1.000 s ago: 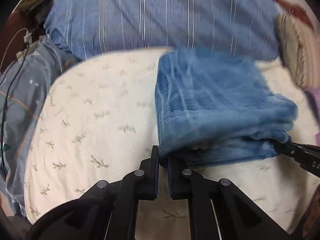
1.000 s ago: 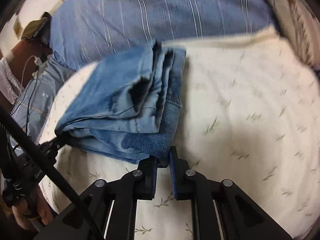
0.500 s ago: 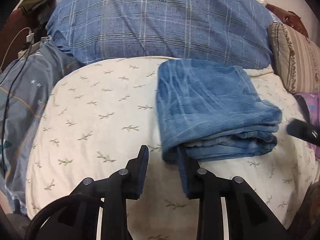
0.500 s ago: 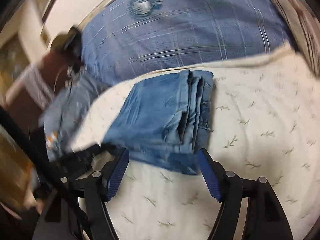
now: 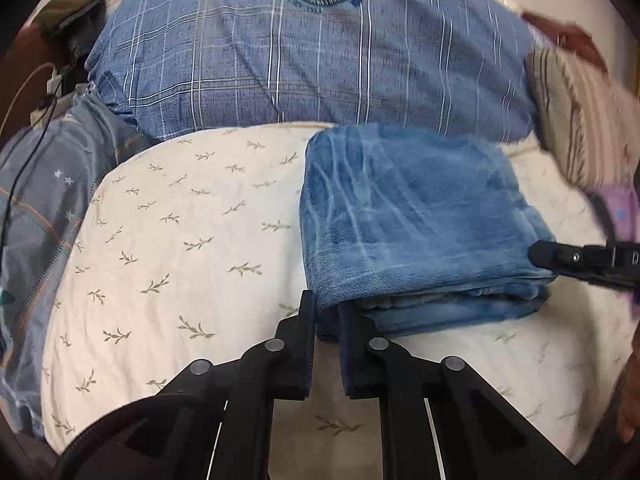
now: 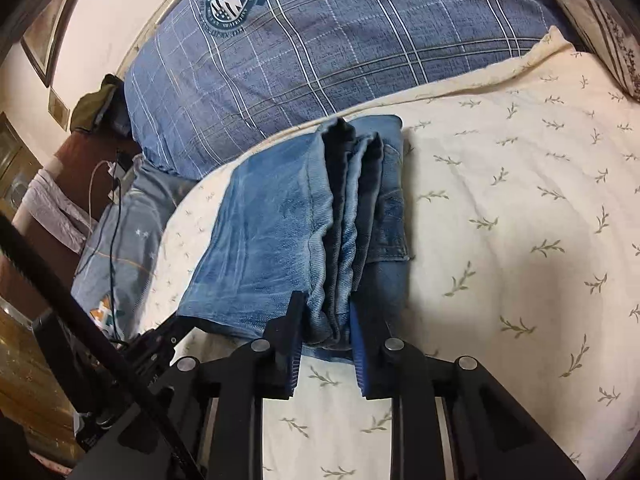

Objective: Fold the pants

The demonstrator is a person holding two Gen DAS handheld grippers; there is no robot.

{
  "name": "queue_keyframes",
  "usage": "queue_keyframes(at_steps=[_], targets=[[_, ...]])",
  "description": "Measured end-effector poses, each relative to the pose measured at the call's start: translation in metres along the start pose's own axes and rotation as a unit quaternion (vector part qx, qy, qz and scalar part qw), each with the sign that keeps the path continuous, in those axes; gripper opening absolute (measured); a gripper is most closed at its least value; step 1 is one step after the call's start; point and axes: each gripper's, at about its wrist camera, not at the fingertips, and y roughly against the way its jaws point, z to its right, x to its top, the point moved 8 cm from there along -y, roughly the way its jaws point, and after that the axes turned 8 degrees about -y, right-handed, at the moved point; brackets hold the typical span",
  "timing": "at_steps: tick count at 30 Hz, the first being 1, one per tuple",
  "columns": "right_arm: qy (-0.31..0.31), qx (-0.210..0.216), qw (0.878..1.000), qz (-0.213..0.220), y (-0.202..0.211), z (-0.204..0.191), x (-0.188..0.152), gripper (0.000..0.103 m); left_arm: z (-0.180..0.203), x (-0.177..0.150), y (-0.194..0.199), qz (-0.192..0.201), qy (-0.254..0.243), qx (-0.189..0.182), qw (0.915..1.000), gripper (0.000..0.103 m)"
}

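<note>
The folded pants (image 5: pixel 416 220) lie on the leaf-print sheet (image 5: pixel 180 240), just in front of the blue plaid pillow (image 5: pixel 312 60). The left gripper (image 5: pixel 326 312) is closing on their near left corner. The right gripper (image 6: pixel 325 320) is closing on the stacked layers at the near right corner.

Dim warm light, perhaps edge blur

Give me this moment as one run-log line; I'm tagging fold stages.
stage: regrasp | jeans: folded on bedsheet | left gripper: closing on near corner | right gripper: closing on stacked edge
</note>
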Motion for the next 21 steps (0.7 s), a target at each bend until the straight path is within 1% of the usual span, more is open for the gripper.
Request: queue_keyframes(at_steps=[2,4,5,6,8,9,10,11,12,13,14,15,17,18,19,20,21], targets=[[-0.012,-0.007,1.0,-0.017,-0.011,0.007,-0.002,0.021,0.0,-0.001,-0.004,-0.008,-0.006,0.01,0.9999,0.01],[-0.01,0.001,1.0,-0.013,-0.009,0.005,-0.003,0.023,-0.002,0.001,-0.002,-0.006,0.006,0.0,1.0,0.011],[-0.008,0.005,1.0,-0.004,-0.005,0.004,-0.002,0.025,-0.003,0.002,-0.001,-0.005,0.016,-0.011,0.9998,0.011],[-0.007,0.008,1.0,-0.001,-0.003,0.003,-0.002,0.033,-0.005,0.002,0.0,-0.006,0.026,-0.021,0.9994,0.011],[-0.01,0.014,1.0,0.004,0.002,0.003,-0.003,0.035,-0.008,0.002,0.003,-0.01,0.037,-0.034,0.9987,0.015],[-0.013,0.017,1.0,0.009,0.006,0.003,-0.003,0.041,-0.009,0.004,0.008,-0.007,0.042,-0.043,0.9981,0.017],[-0.016,0.023,0.999,0.015,0.011,0.002,-0.003,0.049,-0.011,0.004,0.013,-0.004,0.047,-0.049,0.9977,0.023],[-0.017,0.029,0.999,0.02,0.016,0.001,-0.002,0.054,-0.011,0.005,0.02,-0.001,0.053,-0.06,0.9968,0.033],[-0.017,0.035,0.999,0.028,0.023,-0.001,-0.001,0.065,-0.012,0.007,0.031,0.008,0.063,-0.08,0.9948,0.039],[-0.017,0.039,0.998,0.035,0.028,-0.002,0.0,0.075,-0.014,0.008,0.039,0.015,0.072,-0.087,0.9934,0.047],[-0.017,0.043,0.998,0.04,0.033,-0.005,0.002,0.078,-0.016,0.008,0.047,0.023,0.084,-0.091,0.992,0.05],[-0.018,0.046,0.998,0.041,0.037,-0.006,0.006,0.08,-0.02,0.012,0.053,0.025,0.094,-0.1,0.9902,0.051],[-0.023,0.048,0.998,0.043,0.042,-0.007,0.019,0.081,-0.025,0.024,0.057,0.017,0.115,-0.131,0.9846,0.054],[-0.031,0.051,0.997,0.042,0.042,-0.008,0.028,0.082,-0.028,0.037,0.054,0.009,0.123,-0.149,0.9812,0.055],[-0.036,0.052,0.997,0.037,0.041,-0.008,0.038,0.082,-0.031,0.047,0.051,0.005,0.127,-0.156,0.9795,0.058],[-0.038,0.052,0.997,0.031,0.038,-0.008,0.048,0.082,-0.034,0.054,0.048,0.002,0.13,-0.158,0.9788,0.064],[-0.038,0.052,0.998,0.026,0.033,-0.009,0.061,0.082,-0.036,0.066,0.039,-0.006,0.13,-0.159,0.9786,0.065]])
